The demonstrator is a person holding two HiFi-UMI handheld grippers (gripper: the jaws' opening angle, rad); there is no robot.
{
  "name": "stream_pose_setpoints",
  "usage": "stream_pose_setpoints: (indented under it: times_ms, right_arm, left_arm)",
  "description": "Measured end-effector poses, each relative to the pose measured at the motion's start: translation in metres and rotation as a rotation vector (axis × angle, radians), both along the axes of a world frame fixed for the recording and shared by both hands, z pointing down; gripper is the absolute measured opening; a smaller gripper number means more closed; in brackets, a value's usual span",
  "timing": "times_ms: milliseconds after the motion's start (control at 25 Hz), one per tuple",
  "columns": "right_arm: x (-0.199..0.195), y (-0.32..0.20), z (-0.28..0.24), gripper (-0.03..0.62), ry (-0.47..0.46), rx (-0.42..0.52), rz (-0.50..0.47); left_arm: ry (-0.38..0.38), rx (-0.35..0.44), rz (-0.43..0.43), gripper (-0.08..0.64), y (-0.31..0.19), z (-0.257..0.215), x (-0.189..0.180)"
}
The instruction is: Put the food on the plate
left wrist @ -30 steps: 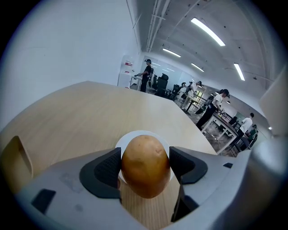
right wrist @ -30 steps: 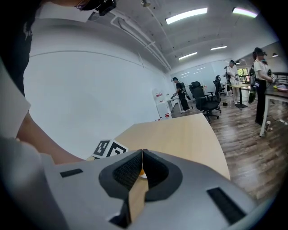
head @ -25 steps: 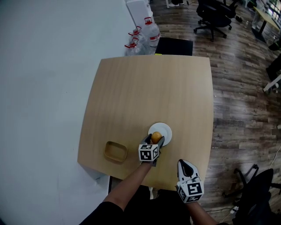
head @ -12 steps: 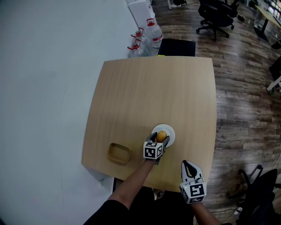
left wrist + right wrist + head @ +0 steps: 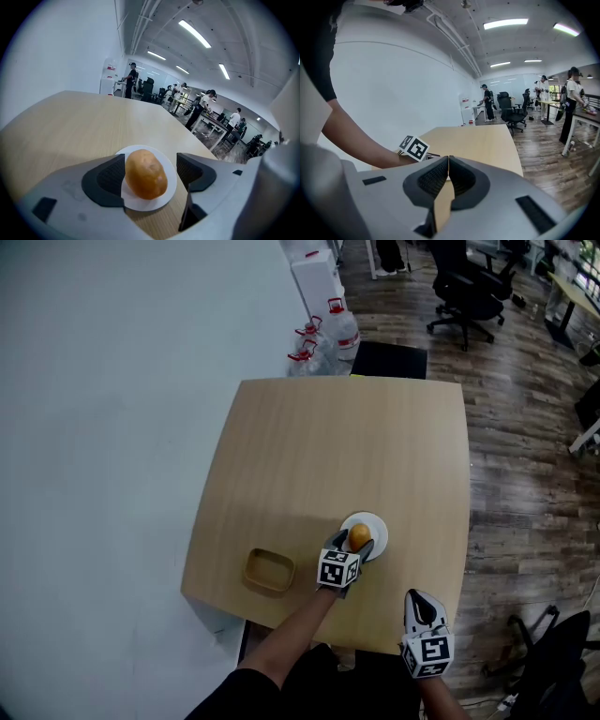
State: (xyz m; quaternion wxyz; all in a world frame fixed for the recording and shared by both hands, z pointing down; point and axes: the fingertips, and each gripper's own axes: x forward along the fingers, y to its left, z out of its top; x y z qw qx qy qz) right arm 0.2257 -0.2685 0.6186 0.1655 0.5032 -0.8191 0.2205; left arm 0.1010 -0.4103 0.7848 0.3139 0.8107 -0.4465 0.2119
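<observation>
A brown potato (image 5: 360, 536) (image 5: 146, 173) lies on the small white plate (image 5: 377, 523) (image 5: 169, 188) near the table's front edge. My left gripper (image 5: 355, 545) (image 5: 151, 176) is open around the potato. Its left pad is against the potato and a gap shows at the right pad. My right gripper (image 5: 421, 597) (image 5: 448, 180) hangs off the table's front edge to the right. It is shut with nothing between its pads. The left gripper's marker cube (image 5: 415, 147) shows in the right gripper view.
A shallow tan dish (image 5: 269, 570) sits on the wooden table (image 5: 337, 446) left of the plate. Water bottles (image 5: 323, 334) and a black chair (image 5: 389, 359) stand beyond the far edge. A white wall runs along the left; office chairs (image 5: 473, 287) stand far right.
The left gripper carried the potato from the plate's near-left edge onto the plate. Its jaws now stand wider than the potato. The right gripper stays shut.
</observation>
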Motion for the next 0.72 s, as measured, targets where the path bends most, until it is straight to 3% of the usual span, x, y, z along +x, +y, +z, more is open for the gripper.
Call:
stream_pose_setpoints:
  times_ms: [400, 720]
  right_arm:
    - [-0.041, 0.036, -0.05, 0.061, -0.019, 0.072, 0.049]
    - [-0.07, 0.099, -0.077, 0.061, 0.031, 0.134, 0.098]
  left_arm:
    - [0.143, 0.15, -0.02, 0.318, 0.056, -0.079, -0.024]
    - [0.245, 0.314, 0.02, 0.318, 0.154, -0.158, -0.054]
